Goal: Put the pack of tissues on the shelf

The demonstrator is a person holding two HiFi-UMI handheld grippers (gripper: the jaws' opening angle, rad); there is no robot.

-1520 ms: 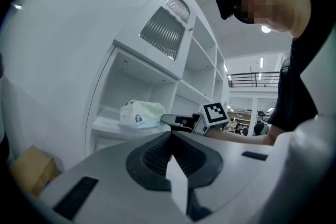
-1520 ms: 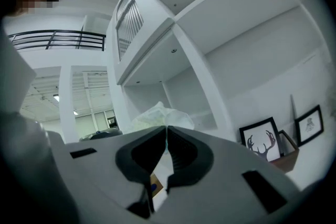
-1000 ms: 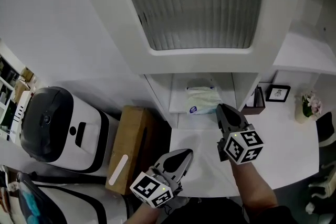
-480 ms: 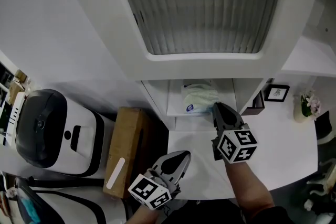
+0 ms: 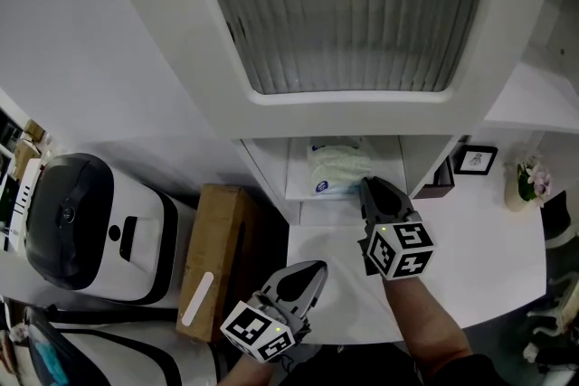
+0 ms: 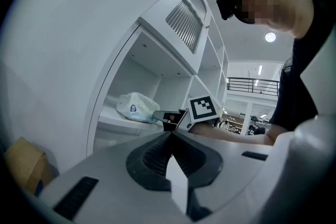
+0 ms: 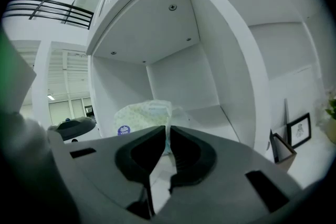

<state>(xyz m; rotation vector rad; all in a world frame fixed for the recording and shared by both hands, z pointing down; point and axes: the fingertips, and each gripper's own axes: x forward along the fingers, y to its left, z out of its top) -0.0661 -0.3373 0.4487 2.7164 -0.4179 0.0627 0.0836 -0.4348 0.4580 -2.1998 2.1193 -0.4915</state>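
The pack of tissues (image 5: 336, 165), pale green-white plastic with a blue round logo, lies in the low open shelf compartment (image 5: 297, 185). My right gripper (image 5: 365, 183) reaches to its right front corner. In the right gripper view the jaws stand nearly together with the pack's (image 7: 144, 115) plastic edge pinched between the tips of the right gripper (image 7: 168, 131). The left gripper view shows the pack (image 6: 135, 106) resting on the shelf board with the right gripper (image 6: 157, 115) touching it. My left gripper (image 5: 317, 267) hangs shut and empty over the white tabletop, well short of the shelf.
A cardboard box (image 5: 217, 258) and a white-and-black appliance (image 5: 90, 230) stand left of the shelf unit. On the white tabletop (image 5: 479, 258) to the right are a brown holder (image 5: 436, 178), a small picture frame (image 5: 477, 160) and flowers (image 5: 527, 181).
My right gripper has pushed a little further toward the shelf with the pack, which now sits deeper in the compartment. The left gripper has barely moved.
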